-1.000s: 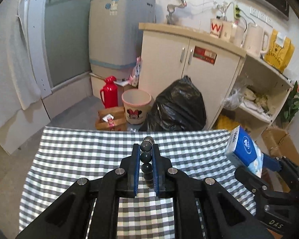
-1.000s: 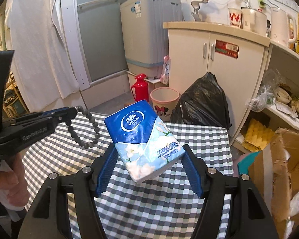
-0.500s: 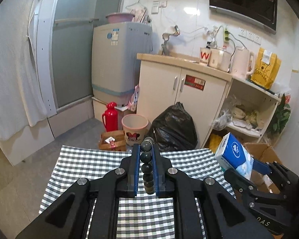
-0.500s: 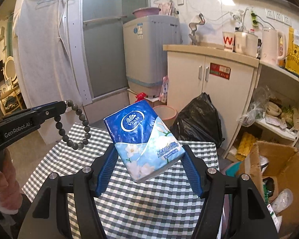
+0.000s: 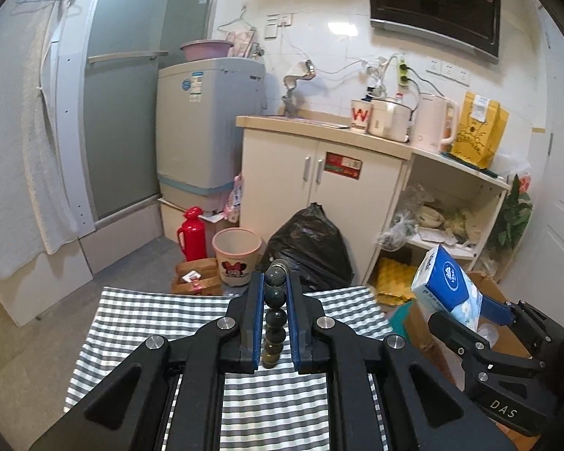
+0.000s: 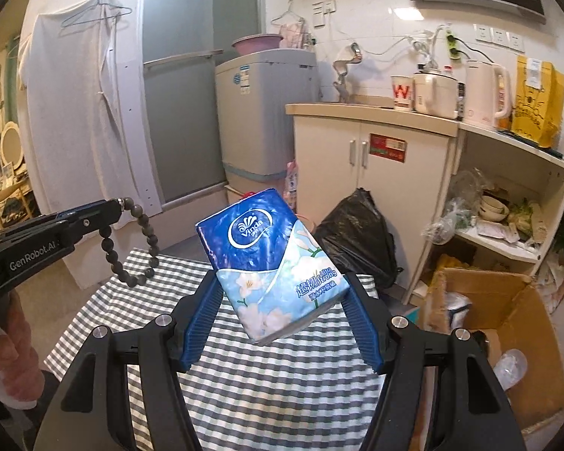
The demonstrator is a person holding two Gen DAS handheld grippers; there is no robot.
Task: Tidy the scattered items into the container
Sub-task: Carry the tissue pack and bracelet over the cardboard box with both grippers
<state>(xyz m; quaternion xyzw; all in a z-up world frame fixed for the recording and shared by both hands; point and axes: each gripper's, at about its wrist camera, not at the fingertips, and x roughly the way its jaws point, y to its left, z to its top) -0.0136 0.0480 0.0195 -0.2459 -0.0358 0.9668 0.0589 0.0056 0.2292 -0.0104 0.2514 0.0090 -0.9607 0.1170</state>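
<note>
**Grippers lifted over the table, each with a load**

Table (image 6: 282,387), under a grey-and-white checked cloth, fills the lower middle of both views, with nothing lying on the part that shows. A brown box (image 6: 522,323) stands on the floor just past the table's right edge, flaps open, some plastic and paper inside.

Right gripper (image 6: 280,315) is held level above the cloth, aimed at the far cabinet. Its blue pads are spread fairly wide and press the lower sides of a blue tissue pack (image 6: 270,259), which tilts up and away from the camera, clear of the table.

Left gripper (image 5: 274,297) is also raised, pointing over the table's far edge. Its jaws are nearly together, pinching a bracelet (image 6: 131,240) of dark beads near the tips; the loop dangles free in the air. A hand (image 6: 7,334) grips its handle at the lower left of the right view.
</note>
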